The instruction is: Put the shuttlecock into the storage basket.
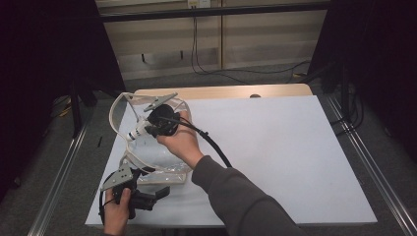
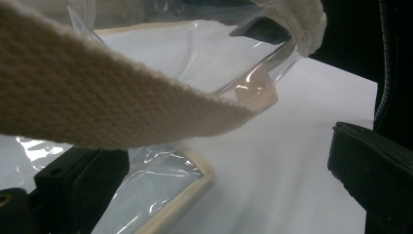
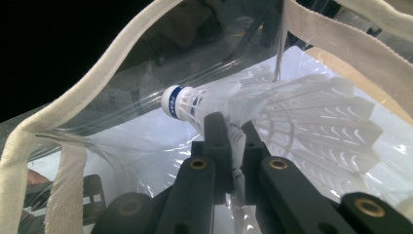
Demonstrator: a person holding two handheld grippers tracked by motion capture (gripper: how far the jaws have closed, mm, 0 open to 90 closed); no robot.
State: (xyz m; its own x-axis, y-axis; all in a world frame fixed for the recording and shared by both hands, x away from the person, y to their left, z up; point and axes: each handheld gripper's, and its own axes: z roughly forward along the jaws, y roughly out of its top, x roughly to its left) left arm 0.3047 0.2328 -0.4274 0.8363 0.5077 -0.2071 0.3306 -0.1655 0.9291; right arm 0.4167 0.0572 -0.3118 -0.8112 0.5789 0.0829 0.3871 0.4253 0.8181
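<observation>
A clear plastic bag (image 1: 152, 164) with cream fabric trim and straps (image 1: 114, 118) stands open at the left of the white table (image 1: 285, 152). My right gripper (image 1: 148, 128) is shut on a white feather shuttlecock (image 1: 136, 132) at the bag's mouth. In the right gripper view the jaws (image 3: 234, 127) pinch the feathers just behind the blue-banded cork, and the shuttlecock (image 3: 292, 112) lies among the straps and the clear plastic. My left gripper (image 1: 161, 191) rests low at the table's near left corner. Its jaws (image 2: 224, 151) stand wide apart by the bag's trimmed edge (image 2: 187, 190), under a strap (image 2: 97, 107).
The right gripper's black cable (image 1: 216, 147) trails across the table behind the hand. A wooden tabletop edge (image 1: 221, 91) shows past the white sheet. Metal rails (image 1: 59, 177) run along the floor on both sides, and cables hang at the back wall.
</observation>
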